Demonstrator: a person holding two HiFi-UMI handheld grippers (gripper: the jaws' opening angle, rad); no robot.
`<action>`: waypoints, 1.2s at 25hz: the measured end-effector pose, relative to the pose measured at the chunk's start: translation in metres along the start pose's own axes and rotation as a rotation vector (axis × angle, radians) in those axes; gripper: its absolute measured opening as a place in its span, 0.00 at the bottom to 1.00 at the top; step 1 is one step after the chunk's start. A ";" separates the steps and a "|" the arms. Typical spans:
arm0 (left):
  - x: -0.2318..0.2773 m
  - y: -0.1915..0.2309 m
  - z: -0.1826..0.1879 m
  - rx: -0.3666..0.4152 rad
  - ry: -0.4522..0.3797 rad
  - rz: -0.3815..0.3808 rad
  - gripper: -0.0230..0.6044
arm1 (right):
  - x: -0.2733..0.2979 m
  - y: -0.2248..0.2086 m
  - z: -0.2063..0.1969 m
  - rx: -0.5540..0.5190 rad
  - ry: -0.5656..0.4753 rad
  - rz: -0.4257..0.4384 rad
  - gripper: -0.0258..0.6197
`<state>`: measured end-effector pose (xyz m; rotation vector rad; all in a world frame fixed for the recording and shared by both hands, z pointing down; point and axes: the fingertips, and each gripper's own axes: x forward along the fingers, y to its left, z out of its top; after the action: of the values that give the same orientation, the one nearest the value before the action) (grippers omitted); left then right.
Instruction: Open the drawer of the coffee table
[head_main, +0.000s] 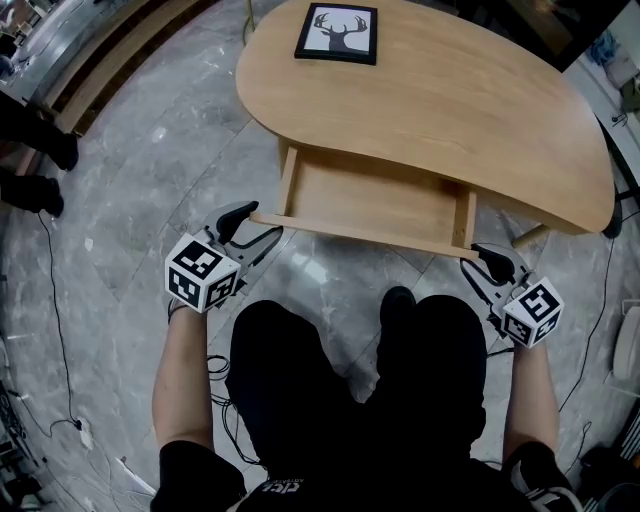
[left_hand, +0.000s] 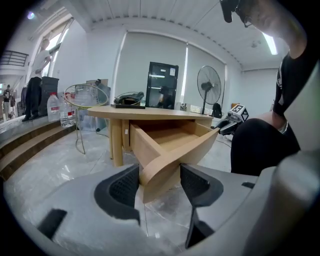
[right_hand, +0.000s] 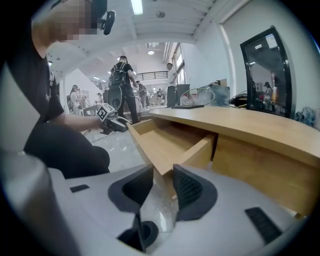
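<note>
Closest to us, under the head camera, we see black-trousered legs (head_main: 350, 380) and two bare forearms reaching forward over the grey marbled floor (head_main: 160, 150). Each forearm ends in a white cube with black square markers (head_main: 202, 272), and the jaws lie just ahead of it.

We find the left gripper (left_hand: 159, 186) clenched on the left end of the light wooden drawer (head_main: 375, 200). The corner of the drawer's front board fills the gap between the gripper's ribbed black pads (left_hand: 124, 186). The right gripper (right_hand: 163, 189) grasps the other end of that board, its pads set closer together round the thin corner.

The drawer is a shallow pale tray with a plain floor panel and low side walls. Its gently curved front board overhangs both walls. It stands pulled well out from under the table's near edge towards our knees, with its rear part under the top. Its long axis runs side to side along that edge, dipping slightly to the right in the head view. The open side faces up and the front faces us.

Beyond it spreads the light wooden coffee table with a rounded, bean-shaped top (head_main: 430, 100). On the far part of that top a black-framed picture of a deer's head silhouette (head_main: 337, 32) lies flat. Farthest off, in the left gripper view, a standing fan (left_hand: 209, 85) rises before the white wall.
</note>
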<state>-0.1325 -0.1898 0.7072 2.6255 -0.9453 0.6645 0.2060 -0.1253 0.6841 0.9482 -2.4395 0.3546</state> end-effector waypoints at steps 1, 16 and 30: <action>0.000 0.000 0.000 -0.002 -0.003 0.002 0.45 | 0.000 0.000 0.000 0.002 -0.001 0.000 0.24; -0.020 -0.013 -0.002 -0.016 -0.003 -0.056 0.42 | -0.012 0.017 0.001 0.017 0.030 0.041 0.23; -0.026 -0.025 -0.034 0.014 0.077 -0.075 0.42 | -0.013 0.043 -0.025 0.040 0.055 0.100 0.24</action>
<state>-0.1450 -0.1435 0.7202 2.6125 -0.8191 0.7498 0.1934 -0.0772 0.6955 0.8236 -2.4430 0.4597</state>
